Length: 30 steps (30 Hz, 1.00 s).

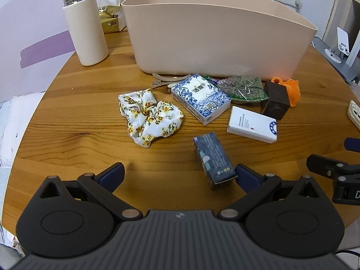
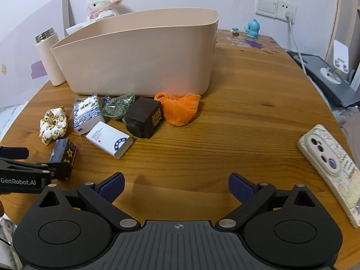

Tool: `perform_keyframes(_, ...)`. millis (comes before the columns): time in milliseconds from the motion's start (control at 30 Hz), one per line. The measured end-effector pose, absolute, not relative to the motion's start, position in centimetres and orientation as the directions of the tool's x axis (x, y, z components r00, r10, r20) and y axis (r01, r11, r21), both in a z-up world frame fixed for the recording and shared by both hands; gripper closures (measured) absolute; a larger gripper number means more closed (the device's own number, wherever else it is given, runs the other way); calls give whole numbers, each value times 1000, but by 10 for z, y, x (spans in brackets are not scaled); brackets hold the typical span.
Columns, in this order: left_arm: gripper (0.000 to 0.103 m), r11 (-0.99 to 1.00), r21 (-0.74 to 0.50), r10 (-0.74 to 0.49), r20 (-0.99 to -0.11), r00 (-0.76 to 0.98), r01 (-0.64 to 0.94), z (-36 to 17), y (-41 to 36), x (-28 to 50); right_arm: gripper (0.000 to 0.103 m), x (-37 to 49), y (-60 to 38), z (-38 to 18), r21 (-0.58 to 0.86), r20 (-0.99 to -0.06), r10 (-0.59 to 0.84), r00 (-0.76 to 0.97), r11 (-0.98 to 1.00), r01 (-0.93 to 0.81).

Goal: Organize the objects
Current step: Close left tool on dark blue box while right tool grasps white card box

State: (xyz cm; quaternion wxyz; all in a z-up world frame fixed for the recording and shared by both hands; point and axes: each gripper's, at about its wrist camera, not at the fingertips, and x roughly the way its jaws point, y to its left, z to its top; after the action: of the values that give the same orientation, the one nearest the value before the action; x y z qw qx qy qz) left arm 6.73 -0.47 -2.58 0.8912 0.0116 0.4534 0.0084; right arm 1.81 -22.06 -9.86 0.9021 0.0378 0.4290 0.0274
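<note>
A large beige bin (image 1: 213, 33) (image 2: 139, 63) stands at the back of the wooden table. In front of it lie a floral scrunchie (image 1: 148, 115) (image 2: 53, 124), a blue-white tissue pack (image 1: 200, 99) (image 2: 87, 113), a white card box (image 1: 252, 124) (image 2: 110, 139), a dark cube box (image 1: 275, 100) (image 2: 144, 118), an orange cloth (image 1: 290, 88) (image 2: 180, 109), a green foil packet (image 1: 245, 88) (image 2: 118, 106) and a dark blue box (image 1: 213, 163) (image 2: 64, 155). My left gripper (image 1: 180, 175) is open, its right finger beside the dark blue box. My right gripper (image 2: 176, 187) is open and empty over bare table.
A cream thermos (image 1: 86, 29) (image 2: 48, 56) stands left of the bin, with a gold tissue box (image 1: 111, 19) behind it. A phone (image 2: 333, 168) lies at the right table edge. A hair clip (image 1: 166, 81) lies by the bin. A grey tray and stand (image 2: 333, 74) sit at far right.
</note>
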Motion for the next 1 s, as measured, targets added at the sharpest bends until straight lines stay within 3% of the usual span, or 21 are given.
perform_keyframes(133, 0, 1000, 25, 24, -813, 582, -5, -28, -2, 73, 8, 26, -217, -100, 117, -767, 117, 631, 992, -41)
perform_keyframes(200, 7, 1000, 17, 16, -815, 579, -3, -28, 0, 75, 9, 30, -212, -100, 116, -763, 128, 634, 991, -60)
perform_keyframes(533, 14, 1000, -1, -12, -822, 569, 19, -31, 14, 83, 18, 51, -188, -100, 148, -764, 204, 612, 979, -141)
perform_keyframes(733, 23, 998, 4, -33, -813, 582, 62, -30, 19, 84, 28, 61, -173, -97, 154, -758, 245, 604, 968, -199)
perform_keyframes(900, 29, 997, 2, -45, -805, 591, 79, -29, 24, 88, 42, 70, -163, -98, 150, -764, 279, 581, 954, -261)
perform_keyframes(1000, 29, 996, -4, -56, -803, 593, 88, -29, 25, 90, 44, 75, -159, -97, 152, -769, 295, 567, 946, -286)
